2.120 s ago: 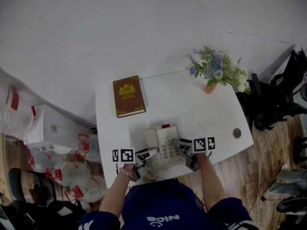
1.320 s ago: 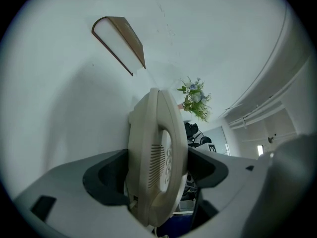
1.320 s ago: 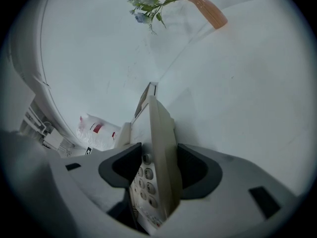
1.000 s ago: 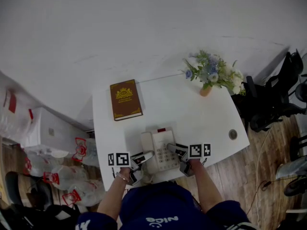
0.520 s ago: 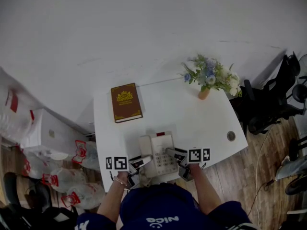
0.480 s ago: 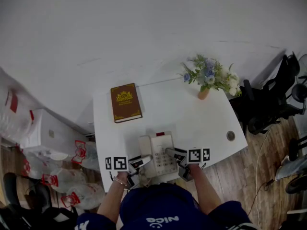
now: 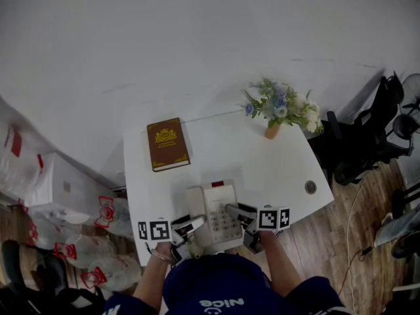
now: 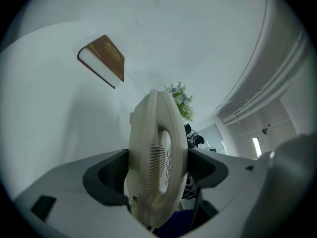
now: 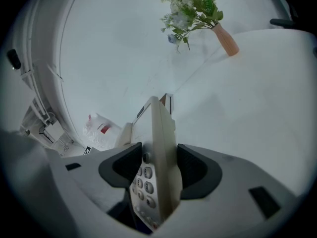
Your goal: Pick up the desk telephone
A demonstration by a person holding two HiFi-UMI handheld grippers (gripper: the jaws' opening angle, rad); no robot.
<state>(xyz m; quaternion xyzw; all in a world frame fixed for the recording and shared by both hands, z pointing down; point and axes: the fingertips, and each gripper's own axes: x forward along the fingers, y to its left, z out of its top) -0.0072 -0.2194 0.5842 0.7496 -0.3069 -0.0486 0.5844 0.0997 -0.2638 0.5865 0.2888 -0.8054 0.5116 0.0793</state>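
Head view, table (image 7: 223, 151): white, set against a white wall, with wooden floor to its right.
Head view, desk telephone (image 7: 215, 202): cream, at the middle of the table's near edge. The keypad (image 7: 226, 223) faces up and the handset (image 7: 195, 205) lies along its left side. Whether it is clear of the surface cannot be told.
Head view, left gripper (image 7: 197, 222): at the telephone's near left corner, jaws on the casing.
Head view, right gripper (image 7: 233, 210): at the telephone's right side, upper jaw lying over the keypad's edge.
Head view, book (image 7: 167, 144): brown with gold print, flat near the far left corner, well apart from the telephone.
Head view, vase (image 7: 270, 131): tan, upright at the far right corner. It holds flowers (image 7: 279, 107), blue and white among green leaves.
Head view, round disc (image 7: 310, 187): small, near the right edge.
Head view, plastic bags (image 7: 98, 238): pale with red print, on the floor past the left edge. Their contents cannot be made out.
Left gripper view, claw: clenched on the telephone's handset side, one dark jaw pressed against each face. A slotted grille (image 8: 156, 162) shows between them.
Left gripper view, beyond: the book lies toward the far left corner, and the flowers rise behind the telephone's top.
Right gripper view, claw: grasping the telephone's keypad side, jaws touching both faces, number keys just inside the left jaw.
Right gripper view, beyond: the vase stands at the far corner with the flowers in it, and one plastic bag lies past the table's edge.
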